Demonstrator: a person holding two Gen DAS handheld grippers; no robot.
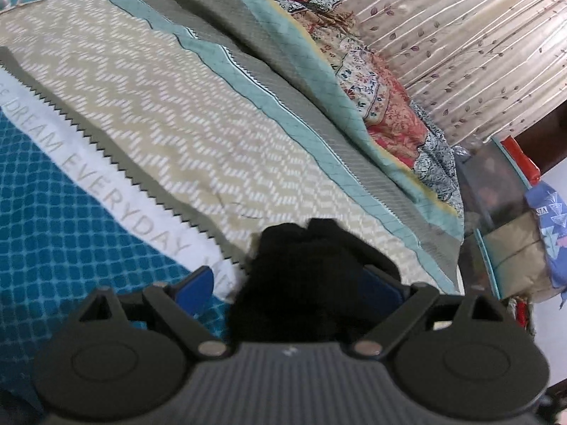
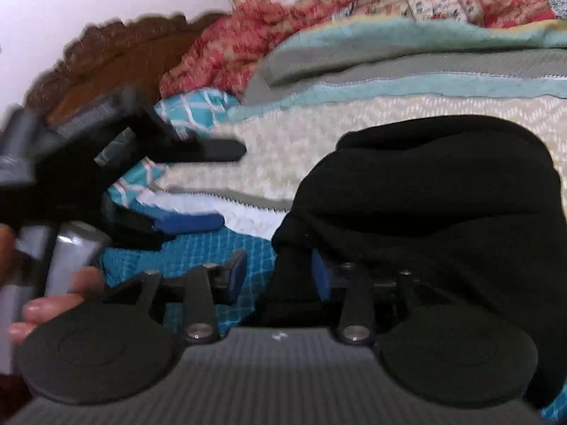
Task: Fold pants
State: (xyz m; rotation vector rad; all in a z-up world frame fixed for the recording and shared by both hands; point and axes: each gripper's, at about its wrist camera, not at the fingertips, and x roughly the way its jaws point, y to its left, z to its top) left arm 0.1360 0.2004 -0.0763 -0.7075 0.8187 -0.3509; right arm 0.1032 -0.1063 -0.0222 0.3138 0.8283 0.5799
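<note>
The black pants (image 2: pixel 432 198) lie bunched on the bedspread, filling the right half of the right wrist view. My right gripper (image 2: pixel 280 272) has its blue pads apart, with black cloth draped over the right pad and between the jaws. In the left wrist view a wad of the black pants (image 1: pixel 304 276) sits between my left gripper's (image 1: pixel 294 283) blue fingers (image 1: pixel 195 283), which stand wide apart around it. The left gripper also shows in the right wrist view (image 2: pixel 198 186), open, to the left of the pants, held by a hand (image 2: pixel 53 304).
The bedspread (image 1: pixel 159 113) has beige zigzag, teal and grey bands. A folded grey-teal quilt (image 1: pixel 283 56) and a red floral blanket (image 1: pixel 386 106) lie along the far side. A curtain (image 1: pixel 460 35) and boxes (image 1: pixel 506 219) stand beyond the bed. A wooden headboard (image 2: pixel 117 56) stands at the left.
</note>
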